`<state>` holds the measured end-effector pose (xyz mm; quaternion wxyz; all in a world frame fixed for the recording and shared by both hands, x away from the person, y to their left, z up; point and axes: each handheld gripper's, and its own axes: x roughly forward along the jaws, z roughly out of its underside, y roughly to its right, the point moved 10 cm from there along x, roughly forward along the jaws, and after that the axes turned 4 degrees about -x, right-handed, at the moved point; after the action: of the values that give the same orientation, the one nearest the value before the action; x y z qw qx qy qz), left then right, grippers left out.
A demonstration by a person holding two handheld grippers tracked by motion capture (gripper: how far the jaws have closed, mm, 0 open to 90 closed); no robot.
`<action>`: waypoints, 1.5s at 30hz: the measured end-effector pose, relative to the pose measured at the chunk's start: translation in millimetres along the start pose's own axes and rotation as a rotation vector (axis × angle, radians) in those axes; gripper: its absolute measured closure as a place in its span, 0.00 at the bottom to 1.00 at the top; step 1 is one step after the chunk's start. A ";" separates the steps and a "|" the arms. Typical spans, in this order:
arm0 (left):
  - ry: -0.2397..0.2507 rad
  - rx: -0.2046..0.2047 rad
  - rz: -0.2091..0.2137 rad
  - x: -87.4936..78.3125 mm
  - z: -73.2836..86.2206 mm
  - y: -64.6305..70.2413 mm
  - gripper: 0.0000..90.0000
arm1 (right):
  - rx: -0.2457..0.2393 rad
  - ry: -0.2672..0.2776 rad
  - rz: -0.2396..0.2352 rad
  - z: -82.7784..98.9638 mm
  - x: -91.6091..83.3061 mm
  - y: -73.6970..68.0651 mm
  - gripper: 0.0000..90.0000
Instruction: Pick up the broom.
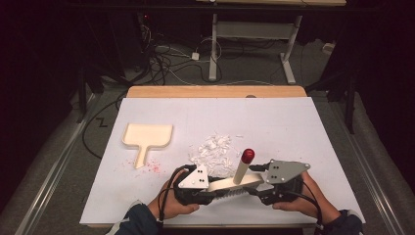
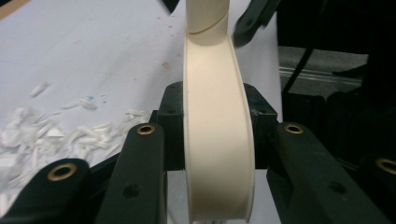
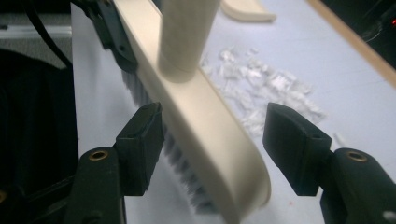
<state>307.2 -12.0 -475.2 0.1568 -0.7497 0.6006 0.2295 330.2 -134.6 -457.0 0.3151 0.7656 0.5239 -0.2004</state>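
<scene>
A cream plastic hand brush (image 1: 234,185) with a short round handle tipped in red (image 1: 247,155) lies across the near edge of the white table sheet (image 1: 293,127), held between the two hands. The left gripper (image 1: 195,188) is clamped on one end of the brush's long back; in the left gripper view its black pads press both sides of the cream body (image 2: 217,140). The right gripper (image 1: 266,188) sits at the other end with its jaws standing apart: in the right gripper view the brush back (image 3: 210,130) and its pale bristles pass between the pads, apparently clear of both, though the blur makes that hard to confirm. Just beyond the brush lies a heap of white paper scraps (image 1: 213,152). A cream dustpan (image 1: 147,137) rests well to the left.
</scene>
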 end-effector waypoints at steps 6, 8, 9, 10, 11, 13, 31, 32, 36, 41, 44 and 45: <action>-0.031 0.031 0.071 9.7 1.2 6.7 0.72 | 0.004 -0.032 -0.177 9.1 17.3 -21.1 0.59; -0.022 0.024 0.059 11.4 -0.1 4.8 0.69 | 0.008 -0.042 -0.210 10.7 18.8 -24.5 0.66; -0.010 0.007 0.064 11.8 -1.2 3.0 0.64 | 0.004 -0.037 -0.216 10.9 19.0 -24.9 0.71; -0.010 0.007 0.064 11.8 -1.2 3.0 0.61 | 0.004 -0.037 -0.216 10.9 19.0 -24.9 0.71; -0.008 0.010 0.046 13.0 -1.9 0.5 0.60 | 0.014 -0.031 -0.234 11.4 16.1 -25.7 0.74; -0.009 0.021 0.020 13.9 -2.3 -1.0 0.56 | 0.025 -0.016 -0.232 9.5 17.4 -24.3 0.75; 0.081 0.020 -0.351 -44.7 12.4 -44.0 0.19 | 0.199 -0.053 0.026 17.7 -9.2 28.3 0.76; 0.083 0.000 -0.396 -55.1 20.5 -49.7 0.19 | 0.224 -0.041 0.042 20.7 -13.3 35.9 0.76; 0.059 -0.020 -0.470 -74.6 38.6 -59.5 0.19 | 0.278 0.004 0.095 19.9 -27.1 49.4 0.76; 0.024 -0.066 -0.562 -101.1 69.5 -68.5 0.19 | 0.311 0.025 0.148 17.3 -39.8 58.4 0.76; -0.015 -0.098 -0.600 -113.7 96.2 -68.4 0.19 | 0.320 0.015 0.184 21.7 -42.7 64.5 0.76; -0.022 -0.104 -0.608 -115.9 101.4 -68.6 0.19 | 0.325 0.013 0.206 23.9 -44.4 67.9 0.76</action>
<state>338.0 151.5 -502.0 0.1860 -0.8995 0.3344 0.2107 377.3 -198.3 -427.5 0.2026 0.8573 0.4054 -0.2441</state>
